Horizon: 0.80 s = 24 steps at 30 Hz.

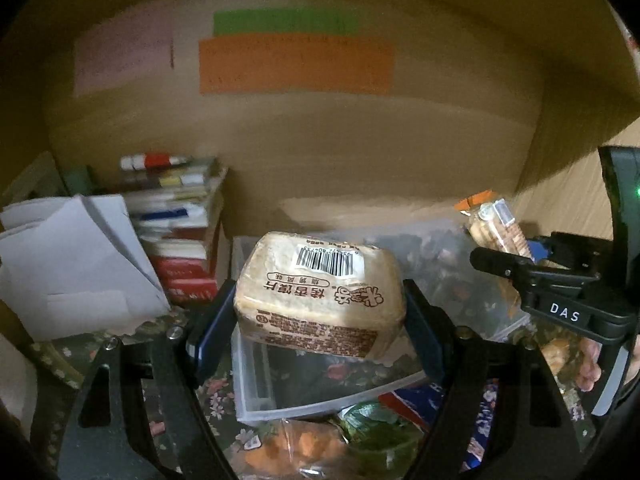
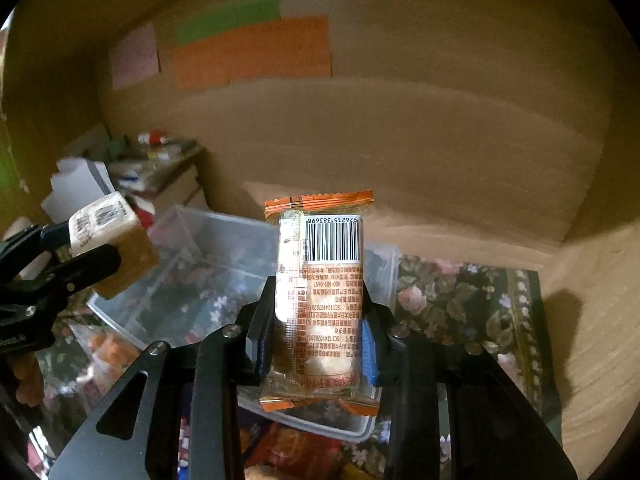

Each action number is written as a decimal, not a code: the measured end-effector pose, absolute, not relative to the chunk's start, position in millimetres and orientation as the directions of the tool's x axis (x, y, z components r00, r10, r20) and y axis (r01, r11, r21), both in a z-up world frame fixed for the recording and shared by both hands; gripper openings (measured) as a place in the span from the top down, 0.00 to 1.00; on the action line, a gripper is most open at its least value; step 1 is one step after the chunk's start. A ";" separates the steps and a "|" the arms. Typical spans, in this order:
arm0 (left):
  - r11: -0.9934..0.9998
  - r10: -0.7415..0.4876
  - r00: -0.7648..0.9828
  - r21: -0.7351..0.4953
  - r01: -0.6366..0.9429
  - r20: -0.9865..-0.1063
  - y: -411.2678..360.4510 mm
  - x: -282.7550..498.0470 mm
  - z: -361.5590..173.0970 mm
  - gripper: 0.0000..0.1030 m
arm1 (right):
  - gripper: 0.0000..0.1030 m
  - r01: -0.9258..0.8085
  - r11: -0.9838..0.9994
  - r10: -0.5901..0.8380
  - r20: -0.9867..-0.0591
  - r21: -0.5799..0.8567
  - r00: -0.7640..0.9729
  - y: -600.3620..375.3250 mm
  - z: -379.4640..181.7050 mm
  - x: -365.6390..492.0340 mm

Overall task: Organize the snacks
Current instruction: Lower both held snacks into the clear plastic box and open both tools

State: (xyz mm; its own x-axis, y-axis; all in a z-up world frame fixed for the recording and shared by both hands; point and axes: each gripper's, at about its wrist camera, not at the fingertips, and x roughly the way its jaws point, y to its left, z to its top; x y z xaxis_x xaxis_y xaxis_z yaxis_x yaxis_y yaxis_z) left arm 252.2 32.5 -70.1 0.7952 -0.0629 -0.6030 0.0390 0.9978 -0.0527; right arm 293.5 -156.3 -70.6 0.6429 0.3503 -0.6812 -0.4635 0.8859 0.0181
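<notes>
Left gripper (image 1: 320,320) fingers clamp the beige wrapped toast pack (image 1: 318,292) and right gripper (image 2: 318,334) fingers clamp the orange-edged clear biscuit packet (image 2: 320,300), both above the clear plastic bin (image 2: 208,240), judged ready for deposit.

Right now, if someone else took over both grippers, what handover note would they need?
Left gripper: jaws shut on the tan bread-slice pack, held above the clear plastic bin.
Right gripper: jaws shut on the orange-ended biscuit pack, held upright over the same bin.
Done: both packs picked up. The bin looks empty so far.
Left: put both packs into the bin, then fetch the loose snacks on the floral cloth in front of it, such as the orange snack bag and the blue packet.
</notes>
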 end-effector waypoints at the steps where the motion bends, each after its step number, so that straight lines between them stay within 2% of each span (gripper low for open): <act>1: 0.998 -0.066 0.786 -0.052 0.043 -0.615 31.8 256.3 -74.5 0.24 | 0.70 -0.465 0.885 0.343 -0.691 0.012 0.636 -155.1 -72.5 296.5; 12: 0.996 -0.084 0.700 -0.060 0.058 -0.709 27.4 281.0 -103.2 0.22 | 0.69 -0.496 0.869 0.312 -0.776 0.000 0.547 -145.6 -94.1 311.7; 15: 0.997 -0.080 0.708 -0.062 0.051 -0.702 30.1 283.8 -103.5 0.21 | 0.68 -0.495 0.869 0.307 -0.771 -0.013 0.558 -145.8 -91.1 308.5; 20: 0.998 -0.069 0.755 -0.045 0.053 -0.652 27.3 266.5 -86.7 0.15 | 0.47 -0.488 0.873 0.323 -0.752 0.002 0.575 -143.6 -87.0 304.7; 24: 0.997 -0.072 0.784 -0.046 0.056 -0.616 30.5 249.0 -71.3 0.11 | 0.46 -0.485 0.875 0.334 -0.723 -0.002 0.605 -149.0 -75.3 292.9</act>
State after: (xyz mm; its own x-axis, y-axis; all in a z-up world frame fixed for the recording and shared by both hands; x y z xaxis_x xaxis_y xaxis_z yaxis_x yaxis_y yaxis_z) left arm 249.0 30.5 -71.3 0.7841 -0.0724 -0.6164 0.0563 0.9974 -0.0456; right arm 292.9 -149.0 -75.3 0.6047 0.3340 -0.7230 -0.4849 0.8746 -0.0016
